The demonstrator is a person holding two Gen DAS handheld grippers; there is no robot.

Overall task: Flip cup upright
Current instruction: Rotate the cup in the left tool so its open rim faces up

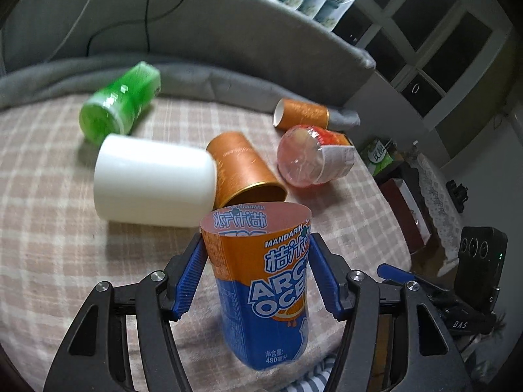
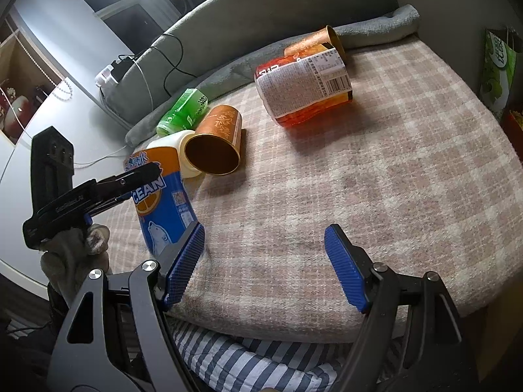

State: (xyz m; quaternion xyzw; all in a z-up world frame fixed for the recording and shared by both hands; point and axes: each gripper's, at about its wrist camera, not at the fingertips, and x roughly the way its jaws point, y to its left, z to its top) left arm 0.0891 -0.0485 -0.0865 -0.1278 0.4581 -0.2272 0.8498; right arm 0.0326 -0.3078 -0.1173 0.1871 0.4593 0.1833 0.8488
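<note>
Left gripper (image 1: pixel 258 274) at lower centre clamps the blue-and-orange plastic label cup (image 1: pixel 261 281), standing nearly upright; next, likely release. Right gripper (image 2: pixel 264 268) gapes wide, empty.

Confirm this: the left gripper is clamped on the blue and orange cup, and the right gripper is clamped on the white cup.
Not quite. The left gripper is indeed clamped on the blue and orange cup, but the right gripper holds nothing: the right wrist view shows its jaws wide apart over the checked blanket. The white cup lies on its side, untouched.
</note>
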